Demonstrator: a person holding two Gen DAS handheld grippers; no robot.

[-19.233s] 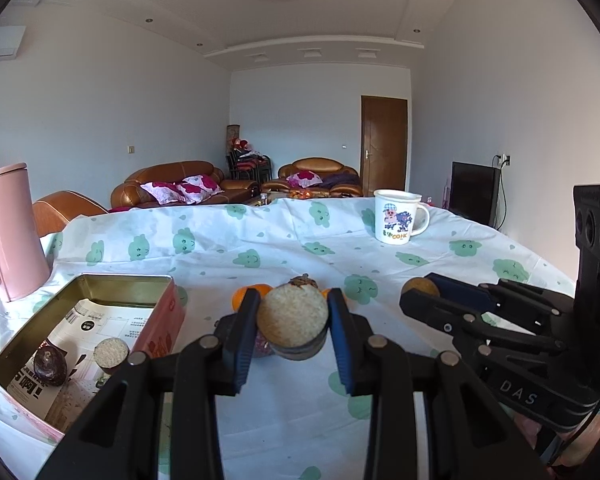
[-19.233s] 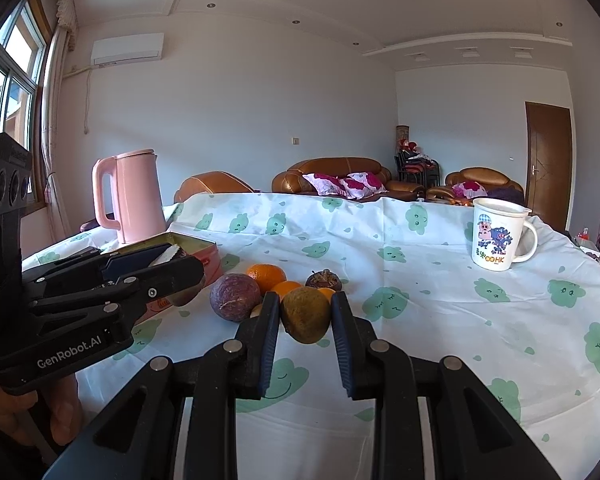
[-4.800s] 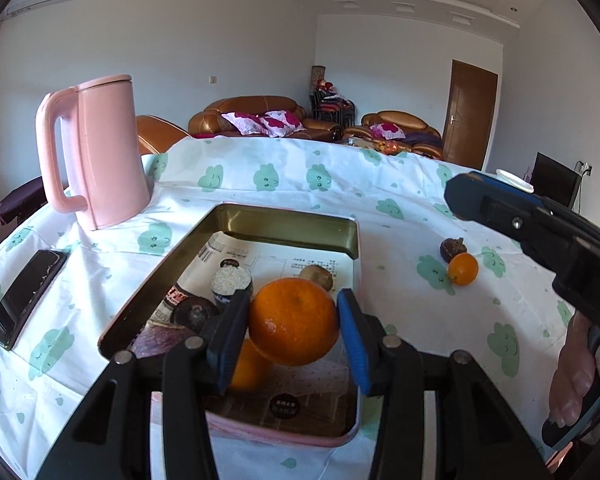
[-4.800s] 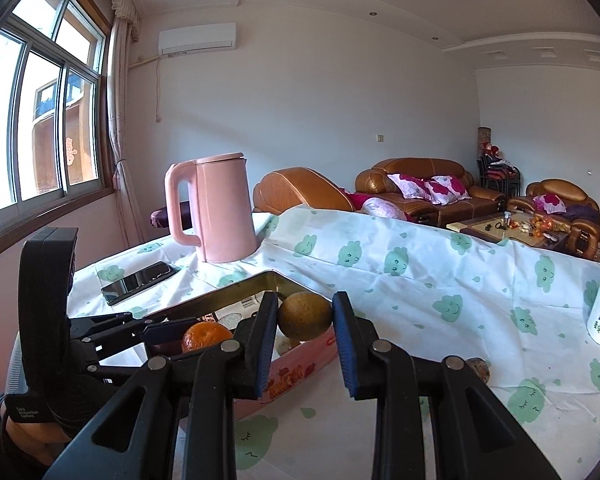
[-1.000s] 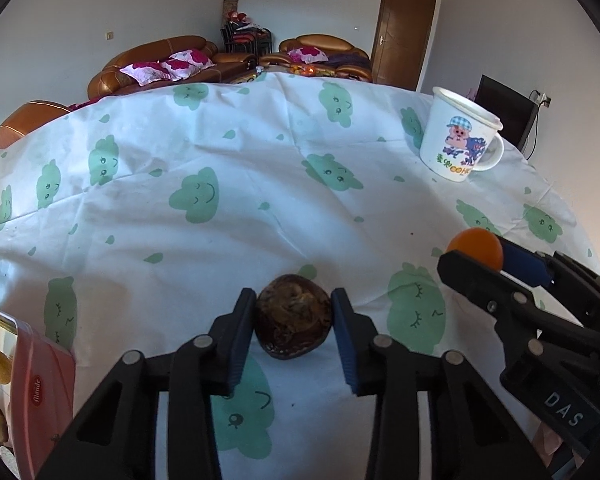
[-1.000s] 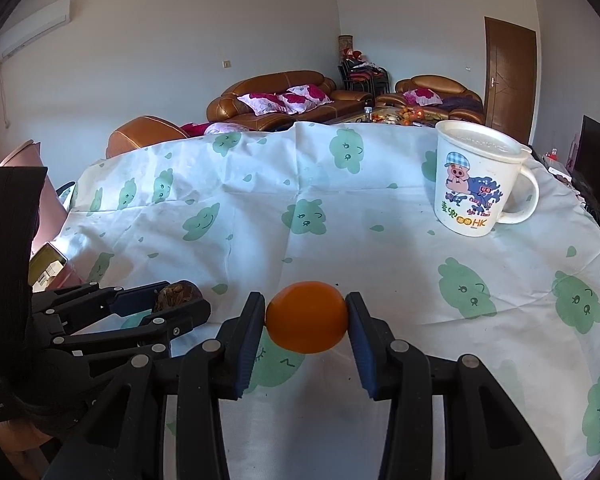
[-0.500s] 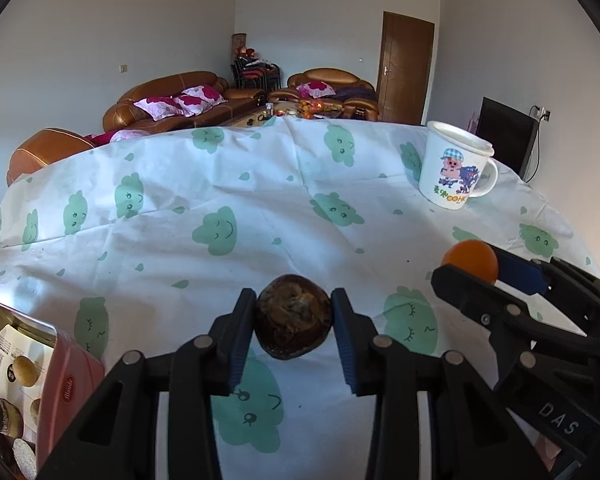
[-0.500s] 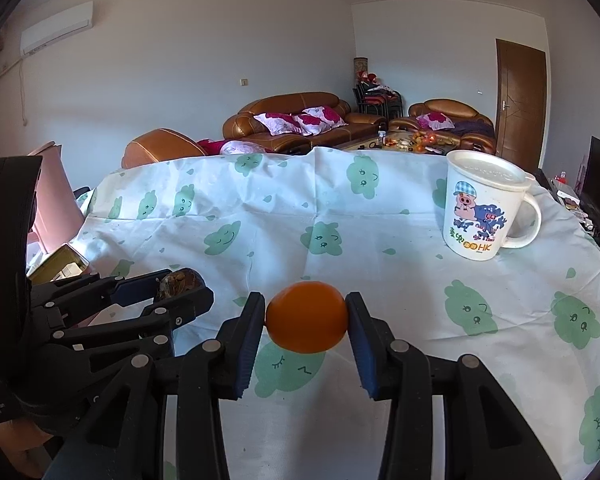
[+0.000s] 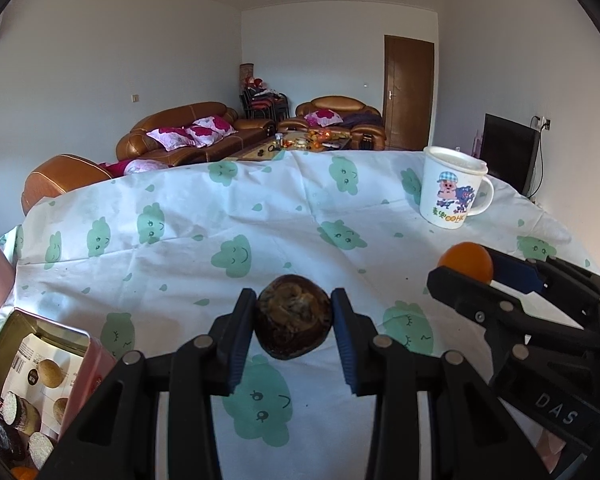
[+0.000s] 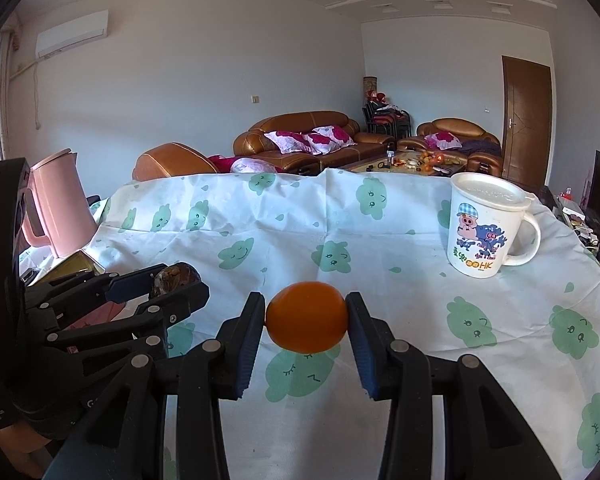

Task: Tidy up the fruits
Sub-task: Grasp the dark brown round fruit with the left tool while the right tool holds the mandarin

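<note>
Across the white tablecloth with green cloud faces [image 9: 260,216] the view has opened up: we now see more of the far room and less of the cloth than a second ago, so both hands have tipped up and lifted off the table with their loads. The gold-lined pink tin box [image 9: 40,344], already holding several fruits, has come into sight at the lower left of the left wrist view, which suggests we are swinging towards it. The white cartoon-pig mug [image 10: 486,228] and the pink kettle [image 10: 58,208] stand untouched. Our left gripper [image 9: 294,320] stays clamped on the dark brown wrinkled fruit [image 9: 294,322], and our right gripper [image 10: 306,320] stays clamped on the small round orange [image 10: 306,318]. These look like the last loose fruits, so dropping them in the tin should about finish.
</note>
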